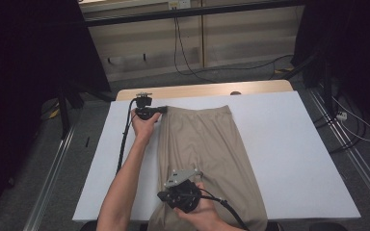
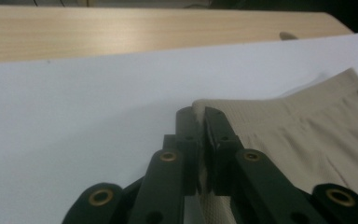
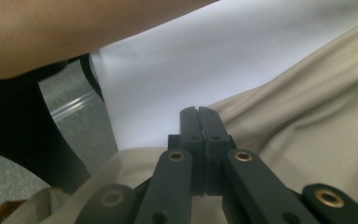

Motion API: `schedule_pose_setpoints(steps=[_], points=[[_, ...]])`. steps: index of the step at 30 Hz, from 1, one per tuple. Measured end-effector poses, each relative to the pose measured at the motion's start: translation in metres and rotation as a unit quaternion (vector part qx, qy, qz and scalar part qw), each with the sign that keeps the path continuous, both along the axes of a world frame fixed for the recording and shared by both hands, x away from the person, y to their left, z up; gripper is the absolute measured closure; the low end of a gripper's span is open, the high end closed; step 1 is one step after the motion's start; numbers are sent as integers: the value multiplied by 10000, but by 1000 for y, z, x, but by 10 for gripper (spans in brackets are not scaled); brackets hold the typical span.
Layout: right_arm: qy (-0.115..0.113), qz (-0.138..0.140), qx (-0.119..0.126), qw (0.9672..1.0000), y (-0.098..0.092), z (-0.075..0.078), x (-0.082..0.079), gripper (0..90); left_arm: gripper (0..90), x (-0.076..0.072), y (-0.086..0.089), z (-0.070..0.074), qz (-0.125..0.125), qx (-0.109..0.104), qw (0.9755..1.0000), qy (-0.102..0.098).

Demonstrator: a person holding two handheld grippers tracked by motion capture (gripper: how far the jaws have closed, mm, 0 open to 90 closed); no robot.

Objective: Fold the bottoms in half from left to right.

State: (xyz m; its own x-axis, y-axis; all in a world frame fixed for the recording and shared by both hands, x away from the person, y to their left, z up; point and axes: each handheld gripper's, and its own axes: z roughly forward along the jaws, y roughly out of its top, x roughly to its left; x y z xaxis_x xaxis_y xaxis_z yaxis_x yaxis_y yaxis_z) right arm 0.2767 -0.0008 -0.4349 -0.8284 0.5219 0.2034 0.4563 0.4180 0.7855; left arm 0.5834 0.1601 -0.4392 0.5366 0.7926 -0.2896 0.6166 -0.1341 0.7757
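A lab: black curtains [image 1: 33,57], floor rails [image 1: 53,168] and loose cables [image 1: 183,53].

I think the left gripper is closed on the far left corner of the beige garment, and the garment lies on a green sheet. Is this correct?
Not quite: the sheet is white, not green, as the high view shows. The left gripper is indeed closed on the far left corner of the beige garment.

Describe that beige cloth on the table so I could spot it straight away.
Look at the white sheet covering the wooden table. Down its middle lies the beige garment, a long, smooth strip running from the far edge toward the person. It is the one soft thing there, pinched at its far left corner by the left tool.
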Motion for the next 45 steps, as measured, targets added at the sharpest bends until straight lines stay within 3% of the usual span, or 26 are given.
schedule_pose_setpoints(steps=[6, 13, 25, 33, 36, 37, 40, 45], points=[[-139, 20, 233, 9996, 5, 16, 1, 900, 855, 1, 7, 10, 70, -80, 9999, 12], [-323, 108, 676, 9971, 15, 43, 3, 900, 854, 0, 15, 17, 143, -114, 9998, -53], [-371, 262, 965, 9943, 21, 58, 0, 900, 853, -6, 36, 36, 287, -100, 9994, -142], [-521, 504, 1261, 9894, 30, 81, -3, 900, 854, -17, 52, 66, 506, -49, 9982, -318], [-562, 551, 1298, 9884, 32, 87, -4, 900, 854, -21, 59, 77, 627, 139, 9970, -427], [-612, 570, 1289, 9881, 33, 89, -4, 900, 854, -22, 63, 80, 646, 57, 9971, -398], [-601, 570, 1268, 9885, 31, 89, -4, 900, 854, -22, 65, 78, 683, 129, 9968, -400], [-544, 503, 1259, 9893, 20, 80, -5, 900, 852, -18, 57, 62, 723, 113, 9968, -310]])
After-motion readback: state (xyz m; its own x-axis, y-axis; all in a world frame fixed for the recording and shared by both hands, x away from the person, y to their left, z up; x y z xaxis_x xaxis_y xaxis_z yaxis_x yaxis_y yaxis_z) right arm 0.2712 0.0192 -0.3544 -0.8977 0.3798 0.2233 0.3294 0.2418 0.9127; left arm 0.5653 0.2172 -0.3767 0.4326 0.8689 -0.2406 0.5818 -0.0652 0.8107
